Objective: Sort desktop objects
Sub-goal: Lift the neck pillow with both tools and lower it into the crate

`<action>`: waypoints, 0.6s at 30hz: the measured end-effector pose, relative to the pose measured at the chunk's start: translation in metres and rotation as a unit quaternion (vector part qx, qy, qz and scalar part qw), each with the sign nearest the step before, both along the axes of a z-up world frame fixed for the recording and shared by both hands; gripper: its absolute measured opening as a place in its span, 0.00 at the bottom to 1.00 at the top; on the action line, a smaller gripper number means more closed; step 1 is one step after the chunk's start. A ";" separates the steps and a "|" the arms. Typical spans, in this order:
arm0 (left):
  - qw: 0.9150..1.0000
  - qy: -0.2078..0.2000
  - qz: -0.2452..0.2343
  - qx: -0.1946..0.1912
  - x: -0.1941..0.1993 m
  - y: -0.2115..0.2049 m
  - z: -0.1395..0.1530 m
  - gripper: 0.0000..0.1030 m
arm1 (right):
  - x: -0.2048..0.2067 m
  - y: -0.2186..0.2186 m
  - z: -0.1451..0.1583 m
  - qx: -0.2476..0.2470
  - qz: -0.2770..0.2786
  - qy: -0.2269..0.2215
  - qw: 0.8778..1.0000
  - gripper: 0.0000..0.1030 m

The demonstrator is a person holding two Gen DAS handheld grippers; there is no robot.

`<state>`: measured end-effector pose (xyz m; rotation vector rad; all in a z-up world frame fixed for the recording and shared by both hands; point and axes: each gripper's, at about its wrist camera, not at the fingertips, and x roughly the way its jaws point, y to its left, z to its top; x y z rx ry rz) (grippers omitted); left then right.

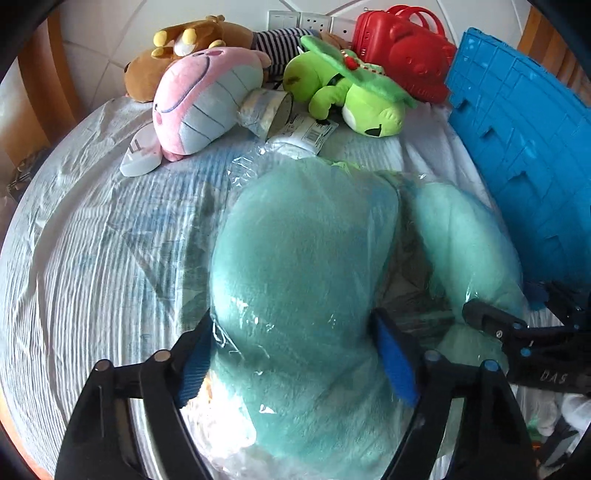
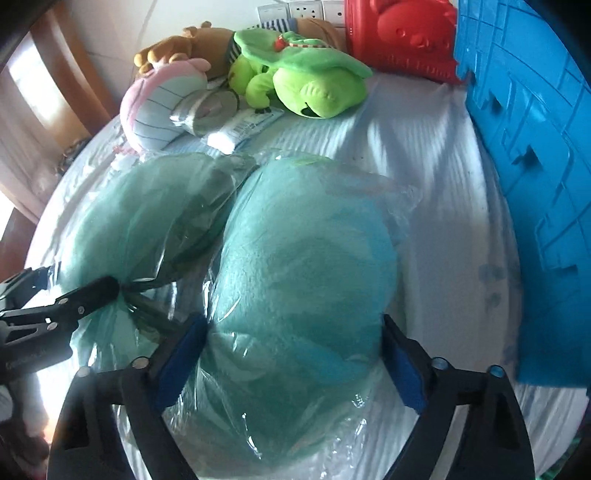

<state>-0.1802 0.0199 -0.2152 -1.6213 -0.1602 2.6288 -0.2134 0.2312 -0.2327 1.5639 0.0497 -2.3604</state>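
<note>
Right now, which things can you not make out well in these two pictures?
- Teal plush: its form, blurred by its plastic wrap, both views.
- Brown plush: body hidden behind pink plush, left view.
- Blue crate: cut by the right edge, right view.
- Label: print too small.

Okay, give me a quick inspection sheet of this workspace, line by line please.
Surface: wrinkled white-blue sheet.
Job's things: teal plush toy in clear plastic wrap; blue plastic crate at right.
Clutter: pink whale plush, brown plush, green frog plush, tape roll, red plastic case.
Grippers: left gripper and right gripper each shut on the teal plush.
Cables: nothing seen.
Surroundings: wall sockets.
</note>
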 end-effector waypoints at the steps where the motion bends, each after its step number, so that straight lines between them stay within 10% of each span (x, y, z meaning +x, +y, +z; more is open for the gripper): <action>1: 1.000 0.001 -0.002 0.000 0.002 0.000 0.003 0.76 | 0.002 0.001 0.003 -0.006 -0.001 -0.002 1.000 0.84; 18: 0.985 0.161 -0.056 0.024 -0.013 0.010 0.160 0.75 | 0.022 0.010 0.165 0.008 -0.037 0.174 0.984 0.82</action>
